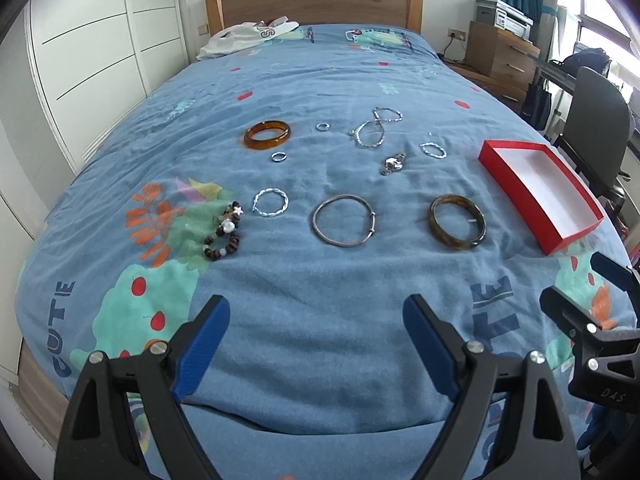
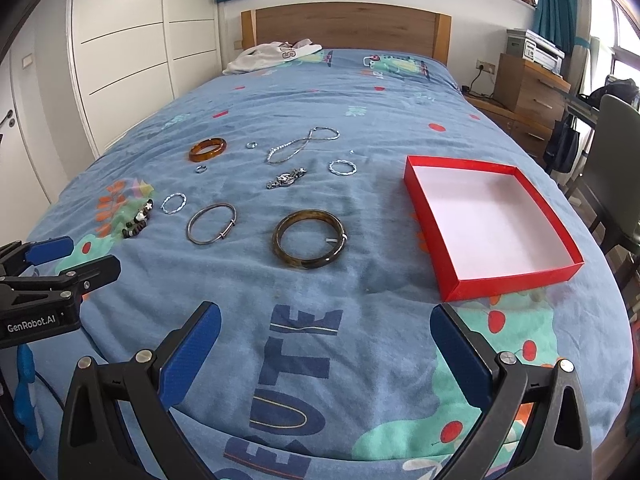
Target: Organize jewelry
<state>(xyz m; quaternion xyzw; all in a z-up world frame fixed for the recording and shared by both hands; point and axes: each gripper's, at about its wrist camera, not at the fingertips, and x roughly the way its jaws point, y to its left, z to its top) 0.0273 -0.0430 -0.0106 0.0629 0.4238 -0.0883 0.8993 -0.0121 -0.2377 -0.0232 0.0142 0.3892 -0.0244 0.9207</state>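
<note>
Jewelry lies spread on the blue bedspread. An amber bangle is farthest left, a dark mottled bangle and a thin silver bangle lie nearest. A beaded bracelet, twisted silver hoops, small rings, a silver chain and a charm piece lie around them. An empty red box with white lining sits to the right. My left gripper and right gripper hover open over the bed's near end, holding nothing.
A white garment lies by the wooden headboard. White wardrobe doors line the left side. A wooden drawer unit with a printer and a grey chair stand on the right.
</note>
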